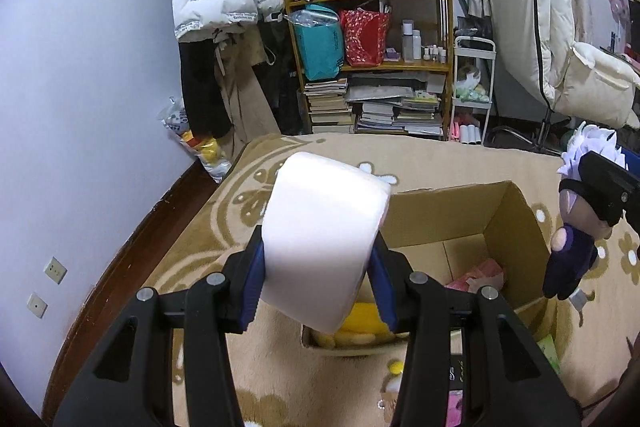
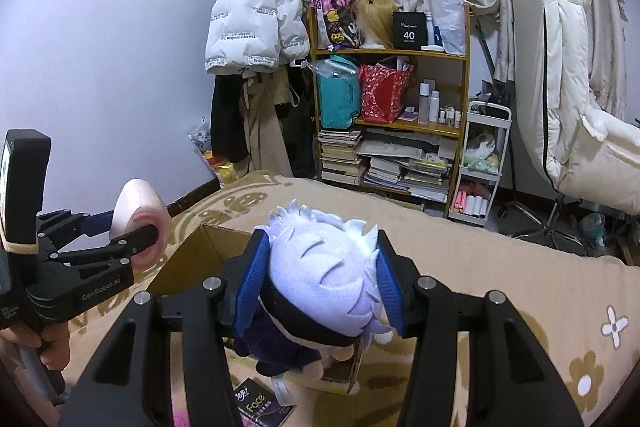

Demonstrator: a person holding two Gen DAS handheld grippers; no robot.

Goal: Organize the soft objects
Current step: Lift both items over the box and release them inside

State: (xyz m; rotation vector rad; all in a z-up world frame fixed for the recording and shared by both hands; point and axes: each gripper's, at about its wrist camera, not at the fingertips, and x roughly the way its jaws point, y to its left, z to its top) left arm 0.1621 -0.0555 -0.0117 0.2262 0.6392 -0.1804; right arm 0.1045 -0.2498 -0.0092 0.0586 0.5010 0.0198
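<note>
My left gripper is clamped on a fat white roll of tissue paper, its blue pads pressing both flat ends, and I hold the roll in the air above the near left corner of the open brown cardboard box. From the right wrist view the same roll shows off to the left, pinched between the black fingers.

My right gripper is closed on the head of a small plush doll with spiky white hair, a black blindfold and a dark purple outfit. The doll hangs head-up over the box's right wall; in the left view it dangles just beside the outer right edge of the box.

The box sits on a beige carpet with brown flower patterns. Inside it I see a yellow soft item at the near end, partly hidden by the roll, and a crumpled pink and white item farther right on the box floor.
</note>
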